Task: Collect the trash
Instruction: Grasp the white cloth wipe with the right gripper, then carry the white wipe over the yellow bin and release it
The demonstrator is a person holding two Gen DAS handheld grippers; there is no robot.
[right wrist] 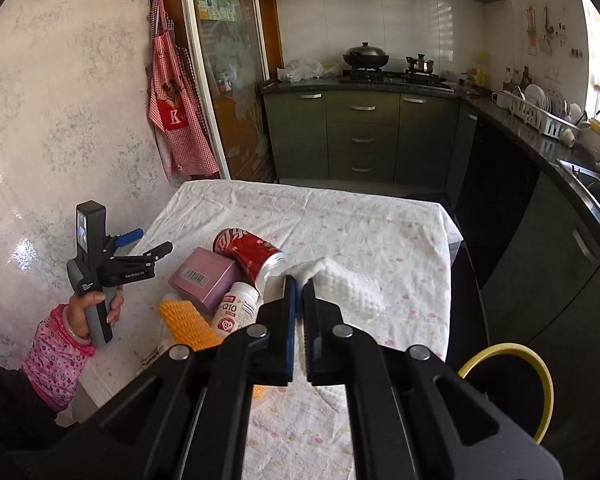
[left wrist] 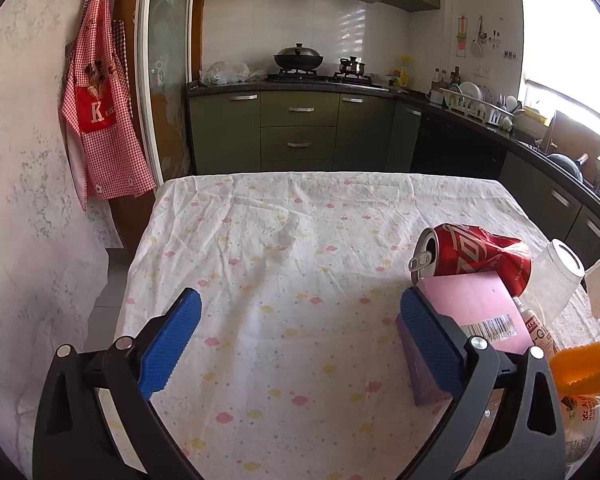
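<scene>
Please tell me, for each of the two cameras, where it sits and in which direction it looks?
Left wrist: on the open left gripper, above the cloth-covered table, facing the green kitchen cabinets.
Right wrist: on the right gripper, shut on a white paper towel; the person's left hand shows.
Both show the crushed red can and pink box.

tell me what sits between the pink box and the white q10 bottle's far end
The crushed red cola can, lying on its side behind both the pink box and the Q10 bottle; the right wrist view shows it.
</scene>
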